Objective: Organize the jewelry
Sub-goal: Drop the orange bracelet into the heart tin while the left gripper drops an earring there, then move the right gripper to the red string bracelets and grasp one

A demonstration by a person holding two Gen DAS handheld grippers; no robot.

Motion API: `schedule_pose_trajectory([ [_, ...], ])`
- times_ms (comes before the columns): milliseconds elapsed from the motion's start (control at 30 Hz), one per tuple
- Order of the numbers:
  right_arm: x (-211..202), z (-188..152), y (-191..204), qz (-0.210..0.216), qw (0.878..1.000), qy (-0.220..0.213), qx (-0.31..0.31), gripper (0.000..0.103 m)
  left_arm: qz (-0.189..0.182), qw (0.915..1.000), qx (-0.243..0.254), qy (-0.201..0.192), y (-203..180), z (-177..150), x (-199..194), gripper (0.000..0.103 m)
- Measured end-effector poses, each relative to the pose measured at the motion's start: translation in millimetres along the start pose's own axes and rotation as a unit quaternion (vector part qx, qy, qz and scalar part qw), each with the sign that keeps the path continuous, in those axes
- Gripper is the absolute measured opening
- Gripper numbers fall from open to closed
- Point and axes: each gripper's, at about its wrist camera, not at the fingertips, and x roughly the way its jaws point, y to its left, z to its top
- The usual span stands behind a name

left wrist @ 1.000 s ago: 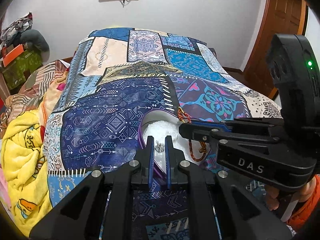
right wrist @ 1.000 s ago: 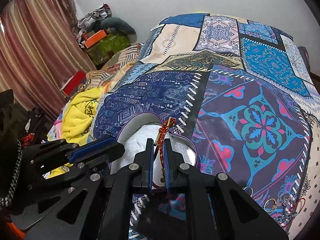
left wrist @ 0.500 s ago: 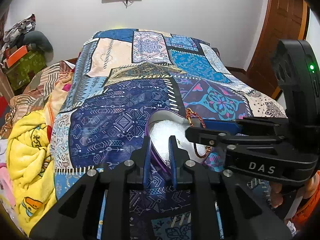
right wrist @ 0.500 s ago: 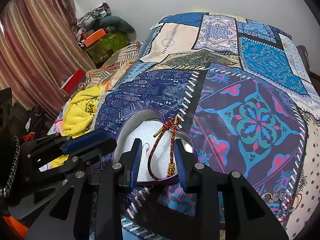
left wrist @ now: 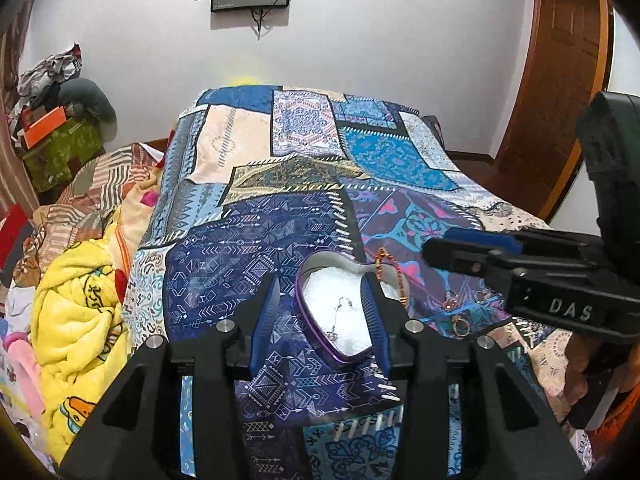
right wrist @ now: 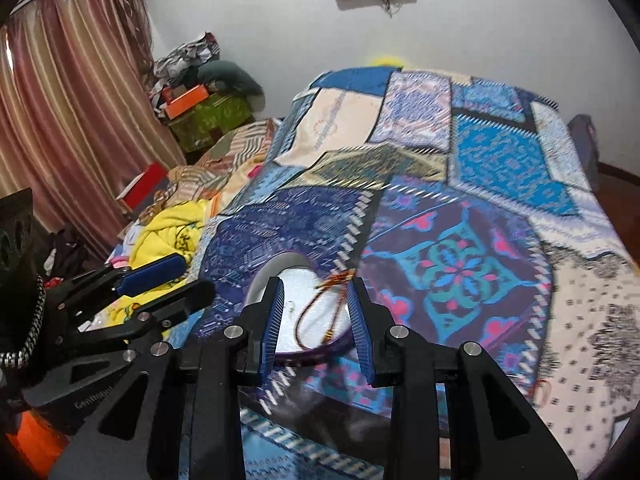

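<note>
A purple heart-shaped jewelry box [left wrist: 316, 334] with white padding lies open on the patterned bed cover; it also shows in the right wrist view [right wrist: 316, 350]. A silver earring [left wrist: 338, 314] lies inside it. A red and gold beaded bracelet [right wrist: 320, 312] lies in the box, draped over its right rim [left wrist: 394, 276]. My left gripper [left wrist: 320, 316] is open and empty above the box. My right gripper [right wrist: 316, 316] is open and empty, just above the bracelet. Several gold rings [left wrist: 460, 322] lie on the cover to the right of the box.
The patterned bed cover [left wrist: 312, 168] fills the middle. A yellow blanket [left wrist: 80, 312] and piled clothes lie at the left. A green box with an orange box [left wrist: 44, 126] on top stands at the far left. A wooden door [left wrist: 560, 88] is at the right.
The right gripper opened and let go of the beaded bracelet, which now lies in the box. The left gripper opened too. Both grippers pulled back and up from the box.
</note>
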Motion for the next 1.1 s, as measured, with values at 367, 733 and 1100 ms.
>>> schedule_pose_trajectory([
  [367, -46.4, -16.0, -33.8, -0.067, 0.998, -0.013, 0.013, 0.03, -0.033, 0.9991, 0.027, -0.005, -42.1, 3.2, -12.7, 0.049],
  [733, -71.2, -57.1, -83.8, -0.116, 0.992, 0.012, 0.053, 0.03, -0.091, 0.9924, 0.047, 0.068, -96.5, -20.9, 26.7, 0.049],
  [1100, -61.8, -88.6, -107.4, -0.111, 0.99, 0.052, 0.076, 0.03, -0.104, 0.9854, 0.067, 0.117, -119.3, -41.0, 64.7, 0.049],
])
